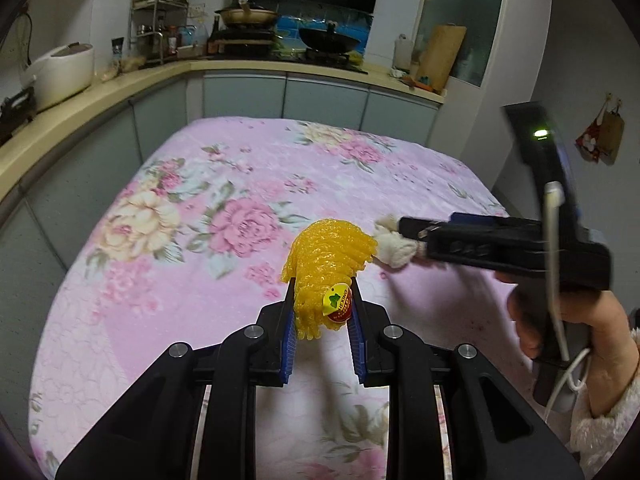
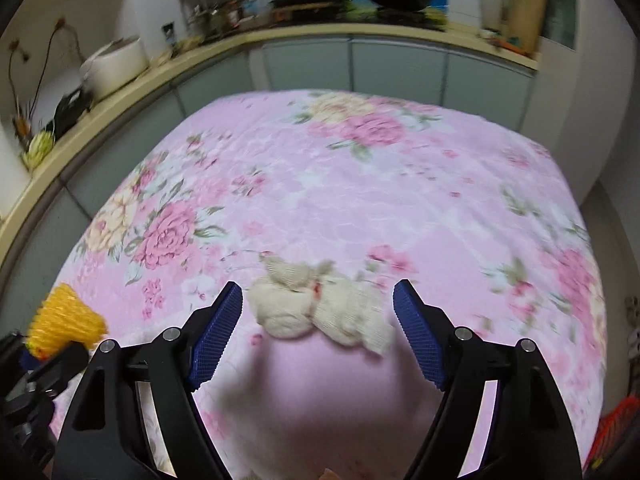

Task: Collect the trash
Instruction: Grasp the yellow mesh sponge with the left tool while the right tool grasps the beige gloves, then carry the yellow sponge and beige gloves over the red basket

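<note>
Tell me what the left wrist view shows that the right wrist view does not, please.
Only the left wrist view shows the left tool shut on the yellow foam net, its sticker, and the person's hand holding the right tool.

Only the right wrist view shows the right tool open, with the white crumpled wad between its fingers, untouched.

Both show the net, the wad and the pink floral cloth.

Left gripper [image 1: 322,300] clamping a yellow foam fruit net [image 1: 324,256] above a pink floral tablecloth [image 1: 240,184]; right gripper [image 1: 394,236] at a crumpled white tissue [image 1: 390,246].
</note>
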### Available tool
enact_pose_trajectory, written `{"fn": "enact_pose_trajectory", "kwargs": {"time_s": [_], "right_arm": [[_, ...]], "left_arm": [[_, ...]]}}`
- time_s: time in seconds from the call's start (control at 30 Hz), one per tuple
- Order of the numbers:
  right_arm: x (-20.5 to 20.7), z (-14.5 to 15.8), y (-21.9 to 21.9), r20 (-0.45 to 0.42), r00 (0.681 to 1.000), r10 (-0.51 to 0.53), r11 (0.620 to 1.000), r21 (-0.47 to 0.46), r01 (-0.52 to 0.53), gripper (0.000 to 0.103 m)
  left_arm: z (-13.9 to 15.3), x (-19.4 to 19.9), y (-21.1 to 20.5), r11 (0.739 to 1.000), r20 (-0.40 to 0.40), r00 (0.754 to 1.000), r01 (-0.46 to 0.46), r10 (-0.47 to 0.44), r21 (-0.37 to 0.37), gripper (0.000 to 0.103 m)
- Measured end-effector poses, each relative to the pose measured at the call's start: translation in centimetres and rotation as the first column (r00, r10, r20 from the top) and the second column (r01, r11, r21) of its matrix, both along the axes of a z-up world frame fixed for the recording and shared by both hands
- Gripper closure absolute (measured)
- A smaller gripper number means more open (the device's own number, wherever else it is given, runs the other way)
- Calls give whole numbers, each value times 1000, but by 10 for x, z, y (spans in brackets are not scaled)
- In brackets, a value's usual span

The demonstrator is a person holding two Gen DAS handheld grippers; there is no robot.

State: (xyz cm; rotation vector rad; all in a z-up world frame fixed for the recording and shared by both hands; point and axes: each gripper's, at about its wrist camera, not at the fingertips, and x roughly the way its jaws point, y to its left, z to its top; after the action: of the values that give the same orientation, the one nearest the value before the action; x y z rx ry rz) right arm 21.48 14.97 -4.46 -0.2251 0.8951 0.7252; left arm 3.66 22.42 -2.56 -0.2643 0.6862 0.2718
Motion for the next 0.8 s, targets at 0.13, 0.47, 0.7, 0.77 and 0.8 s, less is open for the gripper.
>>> {"fn": "enact_pose_trajectory", "kwargs": {"time_s": [0.13,0.47,0.7,0.77,0.8], "right_arm": [[4,-17,20,-13,999,30,997,-68,-31,28],[11,-29,13,-49,999,-13,998,-58,10,58],[5,-15,-4,-56,998,-43,999,7,43,63],[2,-7,-11,-44,998,-54,998,28,55,63],[0,-2,-17,-38,997,-62,997,44,63,63]], "left_arm": [[0,1,7,1000,1,1000,-11,11,-1,82],[-3,1,17,999,-1,999,-33,33,-6,82],[-2,3,12,1000,-8,1000,-23,23,-2,82],[-1,5,10,1000,-11,1000,-16,16,-2,82],[-1,6,8,1000,-14,1000,-10,10,0,82]]}}
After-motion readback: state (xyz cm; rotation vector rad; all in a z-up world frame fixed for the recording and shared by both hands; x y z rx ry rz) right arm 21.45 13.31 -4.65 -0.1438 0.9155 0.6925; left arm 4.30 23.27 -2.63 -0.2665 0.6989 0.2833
